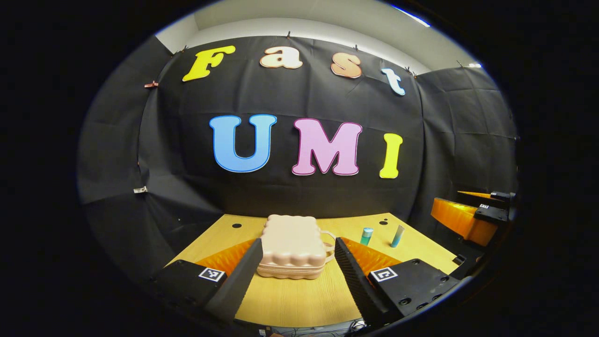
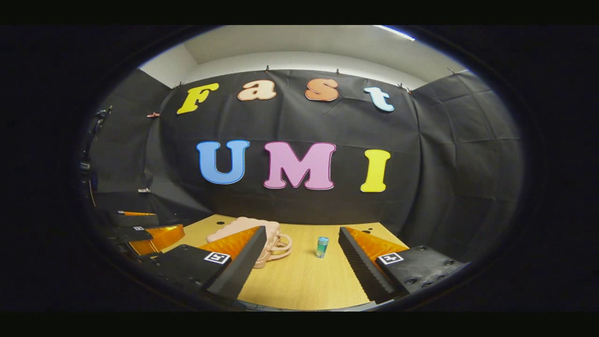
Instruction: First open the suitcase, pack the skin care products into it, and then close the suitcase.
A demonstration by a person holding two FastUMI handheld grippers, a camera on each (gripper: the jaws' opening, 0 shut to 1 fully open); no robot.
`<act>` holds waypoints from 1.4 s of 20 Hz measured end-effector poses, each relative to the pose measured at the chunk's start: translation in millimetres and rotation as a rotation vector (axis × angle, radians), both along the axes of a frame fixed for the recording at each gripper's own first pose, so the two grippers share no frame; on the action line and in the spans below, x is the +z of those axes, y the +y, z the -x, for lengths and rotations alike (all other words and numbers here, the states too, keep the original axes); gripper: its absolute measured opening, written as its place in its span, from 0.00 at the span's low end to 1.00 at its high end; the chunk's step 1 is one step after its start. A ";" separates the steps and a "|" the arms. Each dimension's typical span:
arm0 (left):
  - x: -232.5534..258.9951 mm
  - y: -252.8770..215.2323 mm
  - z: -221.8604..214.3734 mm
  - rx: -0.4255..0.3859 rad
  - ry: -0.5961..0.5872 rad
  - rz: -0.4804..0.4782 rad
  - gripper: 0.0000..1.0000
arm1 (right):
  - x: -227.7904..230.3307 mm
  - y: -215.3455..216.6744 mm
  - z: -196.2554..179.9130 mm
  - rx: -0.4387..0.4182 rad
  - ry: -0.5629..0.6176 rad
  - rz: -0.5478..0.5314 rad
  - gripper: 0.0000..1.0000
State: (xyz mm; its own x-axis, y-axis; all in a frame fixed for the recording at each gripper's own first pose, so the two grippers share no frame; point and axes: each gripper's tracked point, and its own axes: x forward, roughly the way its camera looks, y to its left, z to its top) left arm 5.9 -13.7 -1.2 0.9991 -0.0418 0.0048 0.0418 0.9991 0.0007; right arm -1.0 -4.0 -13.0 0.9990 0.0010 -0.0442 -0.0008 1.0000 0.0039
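Suitcase (image 1: 294, 252) lies closed on the table (image 1: 299, 299), centre-far. Two bottles (image 1: 366, 236) (image 1: 397, 236) stand upright to its right, apart from it. My left gripper (image 1: 297, 271) hangs wide open before the suitcase; right gripper (image 2: 302, 262) likewise open, holding nothing.

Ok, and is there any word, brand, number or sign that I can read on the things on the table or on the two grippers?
No readable text on any of them.
Suitcase: no writing visible.
Short bottle and slim tube: any label is too small to read.
Square markers on the left gripper and on the right gripper: black-and-white patterns, not words or numbers.
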 end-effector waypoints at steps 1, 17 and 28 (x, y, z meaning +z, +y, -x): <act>1.6 -2.4 -4.0 -0.003 0.000 -0.006 0.97 | -2.4 -1.9 -0.1 -0.001 0.008 0.001 0.98; -25.2 -123.0 -210.6 -0.139 0.146 -0.074 0.97 | -2.4 -119.5 -93.8 -0.053 0.043 0.050 0.94; -168.7 -161.8 -350.9 -0.058 0.551 -0.199 0.93 | -98.5 -184.1 -194.3 0.043 0.250 -0.049 0.96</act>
State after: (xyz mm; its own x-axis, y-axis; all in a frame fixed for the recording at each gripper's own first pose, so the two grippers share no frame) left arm 356.8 -175.6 -169.8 0.8479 -0.0435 -0.5284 0.1439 0.9781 0.1503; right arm 193.3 -188.1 -111.5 0.9562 0.0512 -0.2883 -0.0360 0.9977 0.0579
